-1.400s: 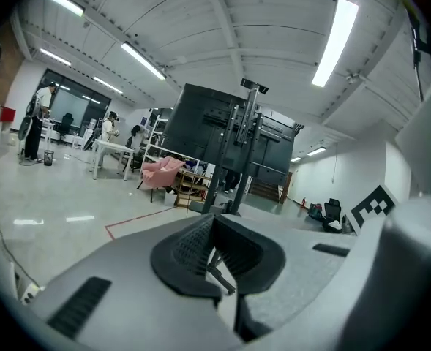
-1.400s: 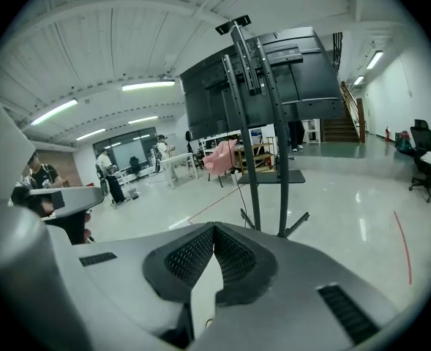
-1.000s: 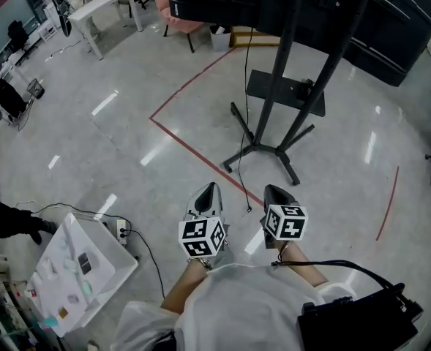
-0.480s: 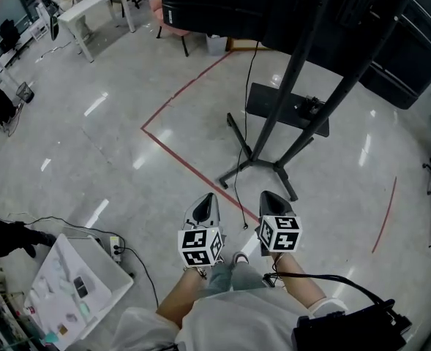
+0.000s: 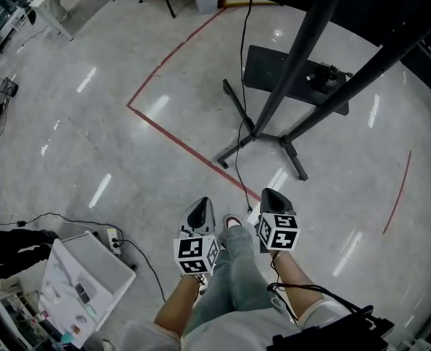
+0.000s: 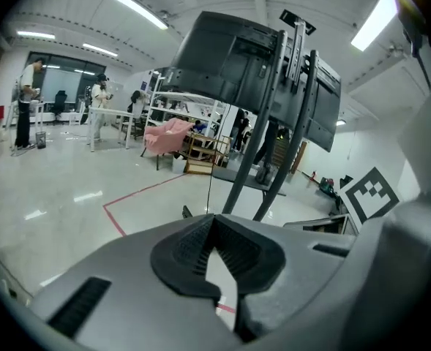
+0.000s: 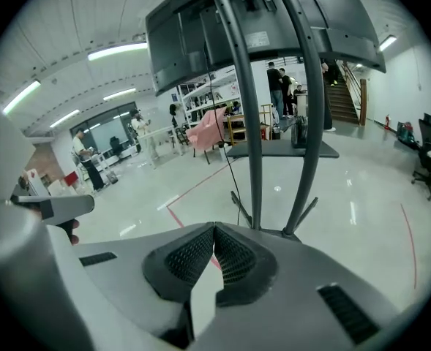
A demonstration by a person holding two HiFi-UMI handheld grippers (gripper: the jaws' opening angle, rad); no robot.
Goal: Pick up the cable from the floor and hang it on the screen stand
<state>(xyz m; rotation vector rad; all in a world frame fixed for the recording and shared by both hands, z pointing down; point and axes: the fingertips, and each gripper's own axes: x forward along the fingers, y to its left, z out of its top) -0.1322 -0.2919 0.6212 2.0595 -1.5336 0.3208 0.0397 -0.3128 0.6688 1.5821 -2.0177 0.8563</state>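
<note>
A thin black cable hangs from the screen down beside the stand and ends on the floor just ahead of a shoe. The black screen stand has two slanted poles and spread feet. My left gripper and right gripper are held side by side, short of the stand's feet, both shut with nothing in them. In the left gripper view the left gripper points at the stand and cable. In the right gripper view the right gripper faces the poles and cable.
A red tape line crosses the floor left of the stand. A black shelf sits low on the stand. A white cart with a power strip and floor cords stands at lower left. People and tables are far off.
The person has walked forward, so the stand and cable are nearer and larger. A leg in jeans has stepped in between the grippers. Both grippers stayed shut.
</note>
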